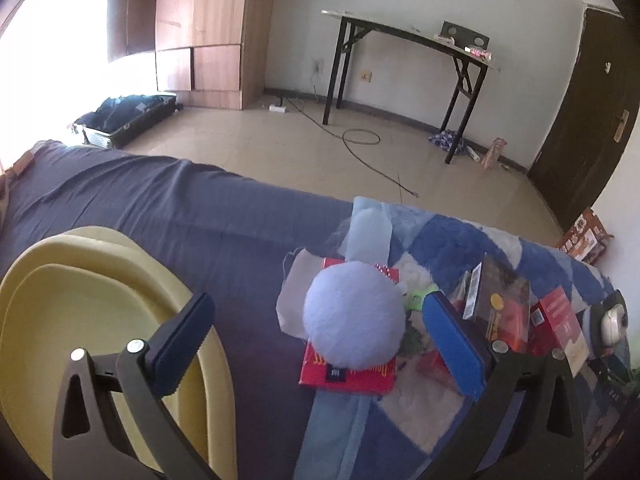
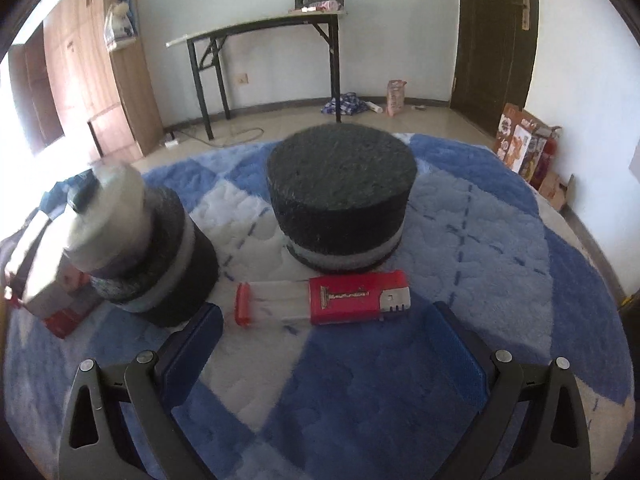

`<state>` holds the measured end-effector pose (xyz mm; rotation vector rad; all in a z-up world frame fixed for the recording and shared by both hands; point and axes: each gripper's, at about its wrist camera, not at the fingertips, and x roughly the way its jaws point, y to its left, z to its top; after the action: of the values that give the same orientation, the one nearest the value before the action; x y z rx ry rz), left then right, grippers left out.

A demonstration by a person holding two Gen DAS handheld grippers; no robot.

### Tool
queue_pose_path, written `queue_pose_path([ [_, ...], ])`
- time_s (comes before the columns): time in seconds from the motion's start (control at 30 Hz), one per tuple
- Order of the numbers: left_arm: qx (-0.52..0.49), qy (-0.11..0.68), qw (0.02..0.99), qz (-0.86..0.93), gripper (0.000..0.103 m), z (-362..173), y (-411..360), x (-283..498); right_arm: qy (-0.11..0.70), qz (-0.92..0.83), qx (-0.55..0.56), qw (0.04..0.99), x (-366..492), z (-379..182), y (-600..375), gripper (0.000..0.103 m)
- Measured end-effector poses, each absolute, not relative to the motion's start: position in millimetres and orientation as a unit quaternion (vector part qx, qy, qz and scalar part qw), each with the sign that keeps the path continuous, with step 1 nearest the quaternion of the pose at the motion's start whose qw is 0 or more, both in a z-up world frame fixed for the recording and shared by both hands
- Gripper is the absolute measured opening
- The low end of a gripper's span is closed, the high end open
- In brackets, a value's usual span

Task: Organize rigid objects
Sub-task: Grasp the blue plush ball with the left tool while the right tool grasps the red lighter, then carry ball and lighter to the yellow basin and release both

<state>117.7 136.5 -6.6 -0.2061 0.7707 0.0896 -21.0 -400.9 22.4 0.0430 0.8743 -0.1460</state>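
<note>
The razor box (image 2: 326,298) lies on the blue blanket (image 2: 500,240) just beyond the right gripper (image 2: 320,344), its long axis running left to right across the wide-open, empty jaws. The left gripper (image 1: 320,344), also open and empty, hovers beside the yellow tray (image 1: 72,304).

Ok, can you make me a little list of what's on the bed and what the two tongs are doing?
place: bed with a blue and white checked blanket
left tongs: open, holding nothing
between the left tongs: pale blue fluffy ball on a red box
beside the left tongs: yellow tray
right tongs: open, holding nothing
in front of the right tongs: red razor pack lying flat
behind it: round black foam block
</note>
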Motion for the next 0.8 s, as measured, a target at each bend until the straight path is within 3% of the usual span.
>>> queue_pose_path([
  [0.17, -0.056, 0.374, 0.924, 0.061, 0.103, -13, 120, 122, 0.419, -0.087, -0.013, 0.904, -19, 21, -387, 0.103],
  [0.3, -0.082, 0.37, 0.924, 0.05, 0.101, -16, 120, 125, 0.416, -0.081, 0.006, 0.906, -20, 20, -393, 0.099],
  [0.43, -0.095, 0.365, 0.926, 0.03, 0.07, -15, 124, 126, 0.405, -0.085, 0.009, 0.91, -25, 24, -395, 0.082],
  [0.5, -0.099, 0.368, 0.924, 0.02, 0.054, -15, 124, 127, 0.405, -0.084, 0.009, 0.911, -31, 21, -396, 0.082],
  [0.8, -0.121, 0.356, 0.927, 0.0, 0.048, -1, 136, 117, 0.404, -0.074, 0.028, 0.911, -47, 31, -406, 0.082],
])
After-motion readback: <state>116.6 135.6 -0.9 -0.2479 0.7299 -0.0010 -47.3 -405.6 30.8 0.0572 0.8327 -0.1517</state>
